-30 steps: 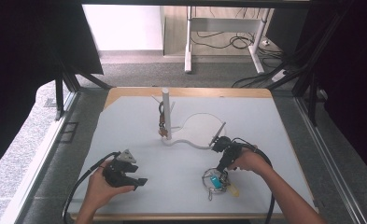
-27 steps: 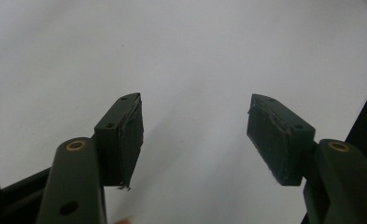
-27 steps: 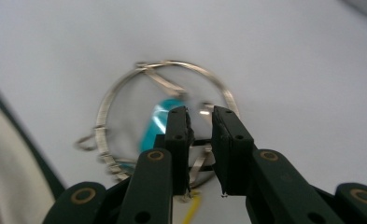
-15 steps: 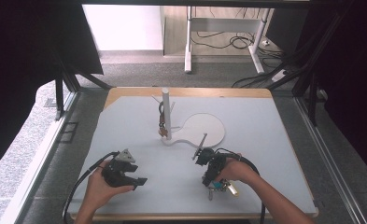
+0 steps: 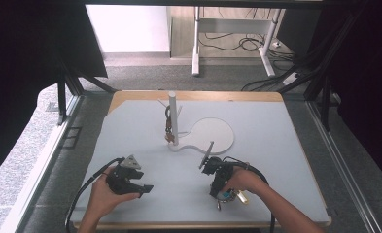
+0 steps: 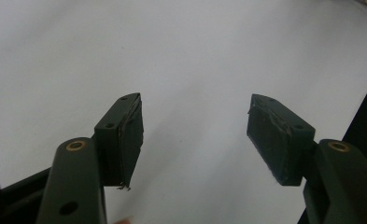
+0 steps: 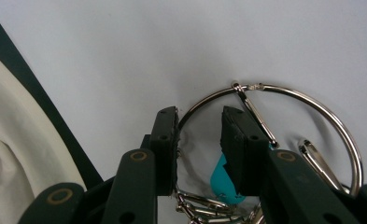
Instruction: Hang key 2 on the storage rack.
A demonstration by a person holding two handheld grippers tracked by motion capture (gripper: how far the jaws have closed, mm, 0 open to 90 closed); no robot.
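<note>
Key ring point(image 5: 227, 196) with a teal tag, lying on the white table point(image 5: 286, 145) at lower right of the high view, just under the right gripper point(image 5: 217, 187). Left gripper point(image 5: 139, 187) at lower left, well apart. White stand point(image 5: 173, 119) with a round base at centre.

Left gripper view: jaws wide apart over bare table, nothing between them.

Right gripper view: jaws partly apart, just been opening, straddling the ring's wire at centre, pads not pressing it; teal tag point(image 7: 221, 182) and chain links point(image 7: 195, 205) at bottom.
</note>
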